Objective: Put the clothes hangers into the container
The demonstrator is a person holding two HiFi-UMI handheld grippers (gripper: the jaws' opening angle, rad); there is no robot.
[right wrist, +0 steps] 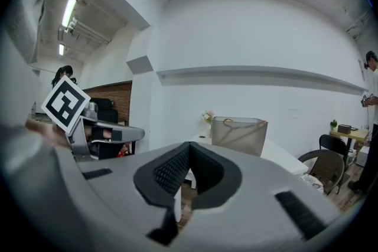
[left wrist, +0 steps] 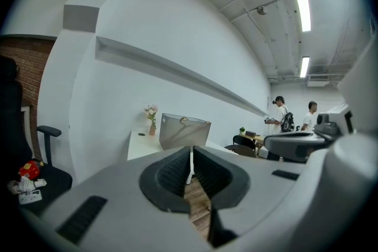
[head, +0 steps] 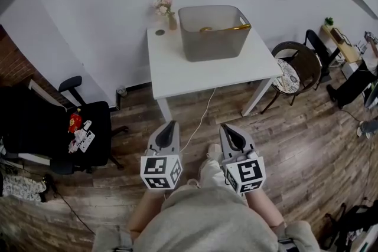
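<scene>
A grey translucent container (head: 212, 32) stands on the white table (head: 195, 77), with gold clothes hangers (head: 227, 28) lying inside it and showing over its rim. The container (left wrist: 183, 130) appears far off in the left gripper view, and the same container (right wrist: 239, 134) in the right gripper view. My left gripper (head: 170, 127) and right gripper (head: 227, 130) are held side by side close to the person's body, well short of the table. Both are shut and hold nothing. Their pads meet at the tips in each gripper view.
A small vase of flowers (head: 165, 10) stands at the table's back left corner. A black office chair (head: 74, 127) with small items sits to the left, a round chair (head: 295, 71) to the right. A white cable (head: 201, 118) runs down across the wooden floor. Two people (left wrist: 293, 117) stand far off.
</scene>
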